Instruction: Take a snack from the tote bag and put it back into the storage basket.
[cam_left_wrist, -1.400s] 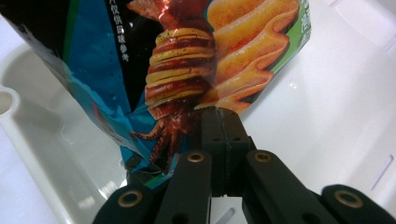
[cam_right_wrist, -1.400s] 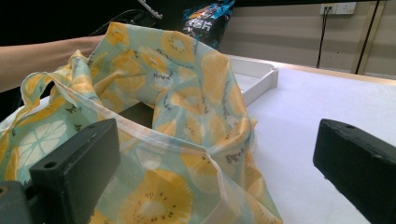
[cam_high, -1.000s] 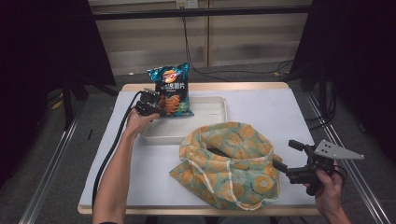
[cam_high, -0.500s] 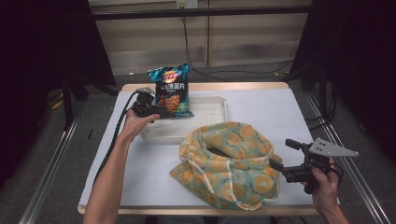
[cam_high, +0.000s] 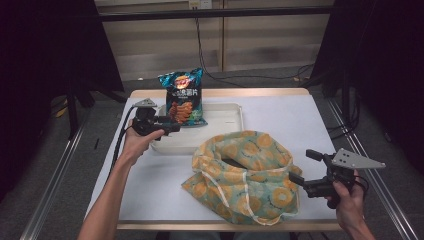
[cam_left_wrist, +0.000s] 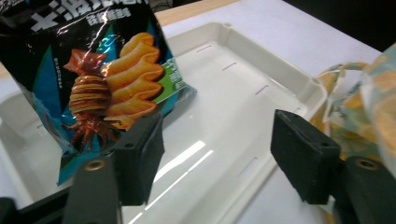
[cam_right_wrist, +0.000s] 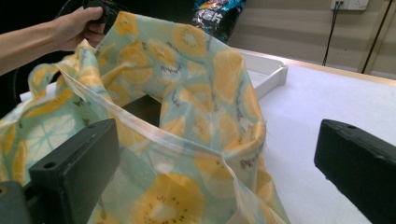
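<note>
A crisp bag (cam_high: 182, 97) stood upright in the white tray (cam_high: 227, 117). The left gripper (cam_left_wrist: 212, 154) had just been opening, jaws spread with nothing between them. The right gripper (cam_right_wrist: 215, 172) hung beside the fruit-print fabric bag (cam_high: 245, 175), jaws wide. Best to back off gently, lest the packet topple.

chip bag (cam_high: 183, 98): dark blue/teal foil, orange-yellow ridged snacks, red-brown squid graphic, green patch, white lettering. tray (cam_high: 227, 114): plain cream white. cloth bag (cam_high: 245, 175): pale mint, yellow-orange citrus slice print, white drawstring trim. worktop (cam_high: 285, 112): white, light wood edge. tool pads: matte black.
</note>
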